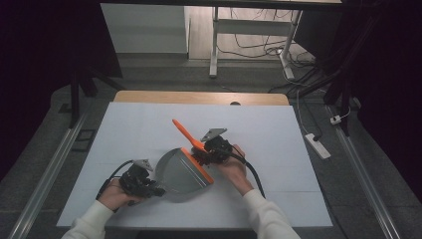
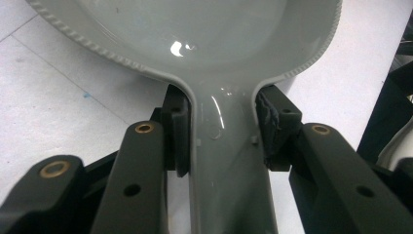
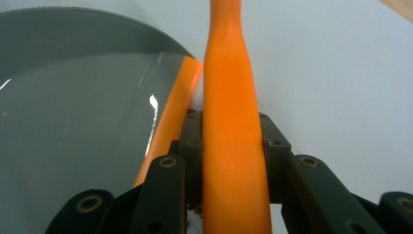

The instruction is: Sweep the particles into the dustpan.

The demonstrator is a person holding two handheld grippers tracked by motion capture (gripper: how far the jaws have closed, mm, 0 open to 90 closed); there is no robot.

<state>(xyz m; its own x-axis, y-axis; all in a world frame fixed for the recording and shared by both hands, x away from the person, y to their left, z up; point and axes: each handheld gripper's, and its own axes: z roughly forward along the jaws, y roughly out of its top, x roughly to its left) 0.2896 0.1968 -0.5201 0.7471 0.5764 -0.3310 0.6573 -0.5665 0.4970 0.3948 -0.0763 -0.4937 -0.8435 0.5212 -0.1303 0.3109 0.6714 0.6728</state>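
**Grey dustpan and orange brush, one in each gripper**

Grey plastic is sitting between the jaws of the left gripper (image 2: pixel 221 134). It is the handle of a dustpan (image 1: pixel 181 172), and the jaws are squeezing it from both sides, so the pan probably cannot slide or tip. The pan is lying on the white table (image 1: pixel 278 134), near the person, a little left of the middle. Its handle is pointing to the near left, where the left hand (image 1: pixel 113 195) is holding on.

The pan's wide mouth has an orange strip (image 1: pixel 197 166) along the edge, and that edge is facing to the right. It looks like it is turned that way so dirt can be pushed straight in.

The right gripper (image 1: pixel 201 155) is clenching the handle of an orange brush (image 1: pixel 186 133). The jaws are hugging the handle tight on both sides. The brush is sitting just beside the orange strip, and its handle is pointing away to the far left. The bristles are hiding under the gripper, so I cannot tell if they are touching the table.

One hand is holding the pan steady while the other is getting the brush ready to sweep.
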